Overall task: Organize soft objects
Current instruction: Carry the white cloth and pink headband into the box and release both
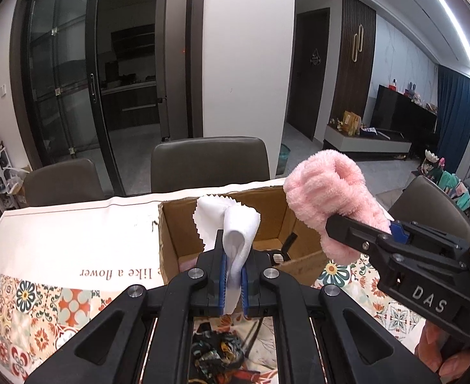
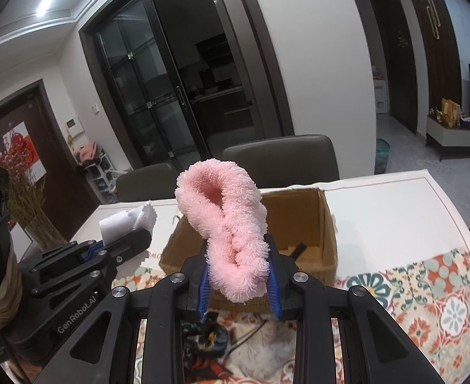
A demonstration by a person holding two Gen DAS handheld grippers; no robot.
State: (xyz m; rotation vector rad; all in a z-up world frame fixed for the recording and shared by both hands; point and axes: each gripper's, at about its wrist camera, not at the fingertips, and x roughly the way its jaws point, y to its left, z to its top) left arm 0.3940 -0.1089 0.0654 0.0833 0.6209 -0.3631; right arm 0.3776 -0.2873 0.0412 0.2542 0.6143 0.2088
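My left gripper (image 1: 234,275) is shut on a white cloth (image 1: 238,224) with zigzag edges and holds it above the near side of an open cardboard box (image 1: 171,240). My right gripper (image 2: 239,283) is shut on a fluffy pink headband (image 2: 225,220) and holds it above the same box (image 2: 326,243). In the left wrist view the right gripper (image 1: 356,227) comes in from the right with the pink headband (image 1: 328,188) over the box's right edge. In the right wrist view the left gripper (image 2: 139,236) and its white cloth (image 2: 126,222) show at the left.
The box stands on a table with a floral patterned cloth (image 1: 43,313). A dark patterned fabric (image 1: 217,352) lies on the table below the grippers. Grey chairs (image 1: 209,163) stand behind the table. A vase of dried flowers (image 2: 27,198) stands at the table's left.
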